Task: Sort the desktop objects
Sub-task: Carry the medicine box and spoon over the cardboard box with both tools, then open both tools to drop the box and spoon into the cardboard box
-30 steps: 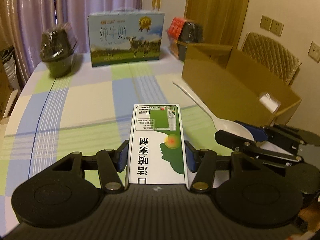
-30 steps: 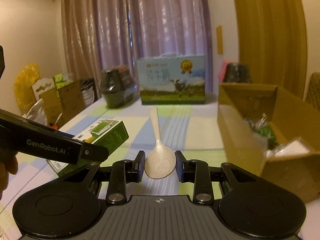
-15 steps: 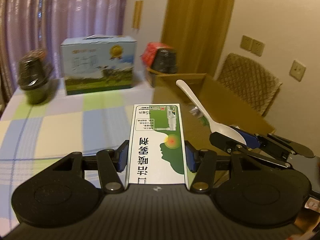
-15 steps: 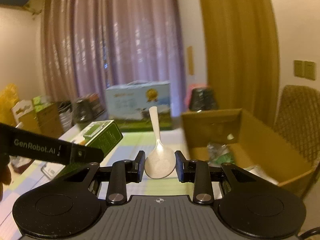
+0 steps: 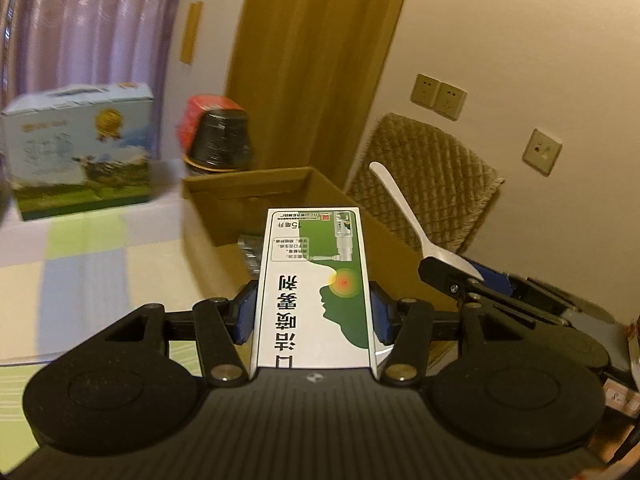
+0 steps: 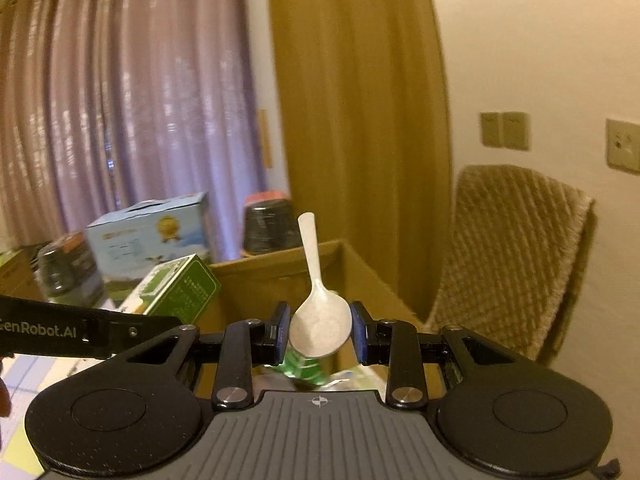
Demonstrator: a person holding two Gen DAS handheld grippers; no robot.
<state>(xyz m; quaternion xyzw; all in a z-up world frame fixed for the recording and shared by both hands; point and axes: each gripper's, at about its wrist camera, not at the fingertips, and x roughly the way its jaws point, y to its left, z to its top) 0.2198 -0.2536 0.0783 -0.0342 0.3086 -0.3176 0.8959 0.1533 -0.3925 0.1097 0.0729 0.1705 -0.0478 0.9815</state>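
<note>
- A green-and-white medicine box (image 5: 313, 288) is being gripped across its width by the closed left gripper (image 5: 313, 312), long axis pointing forward over the open cardboard box (image 5: 256, 196).
- A white spoon (image 6: 318, 312) is being pinched at its bowl by the closed right gripper (image 6: 319, 332), handle pointing up and away, also above the cardboard box.
- The cardboard box is sitting on a table with a checked cloth (image 5: 92, 256).
- Behind the cardboard box are standing one blue milk carton (image 5: 80, 148) and one black wrapped container (image 5: 220, 142); a second one (image 6: 66, 276) is showing left.
- One woven chair (image 6: 512, 256) is standing right of the cardboard box, beside purple curtains (image 6: 132, 120) and wall sockets (image 5: 440, 96).
</note>
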